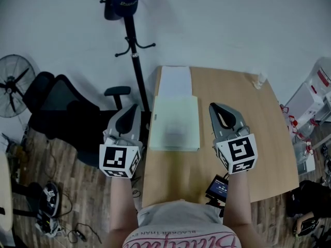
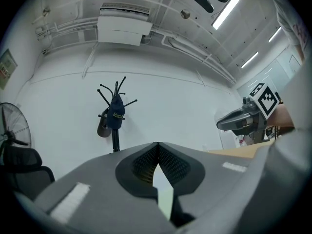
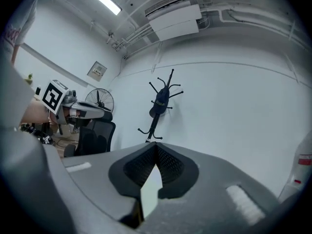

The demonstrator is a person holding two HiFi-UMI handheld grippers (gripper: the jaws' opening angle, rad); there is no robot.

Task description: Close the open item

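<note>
A flat pale green box (image 1: 174,123) lies on the wooden table (image 1: 232,102), with a white panel (image 1: 175,81) stretching flat behind it toward the wall. My left gripper (image 1: 133,107) hovers off the table's left edge, level with the box, jaws shut and empty. My right gripper (image 1: 213,106) is raised over the table just right of the box, also shut with nothing held. In the left gripper view the jaw tips (image 2: 158,144) meet against the white wall, and the right gripper (image 2: 220,125) shows at the right. The right gripper view shows its tips (image 3: 156,144) touching, with the left gripper (image 3: 108,115) at the left.
A coat stand with a dark cap (image 1: 124,4) rises behind the table's left corner. An office chair (image 1: 57,107) and a fan (image 1: 13,84) stand at left. A small plastic bottle (image 1: 260,80) sits at the table's far right. A dark device (image 1: 217,187) lies near the front edge.
</note>
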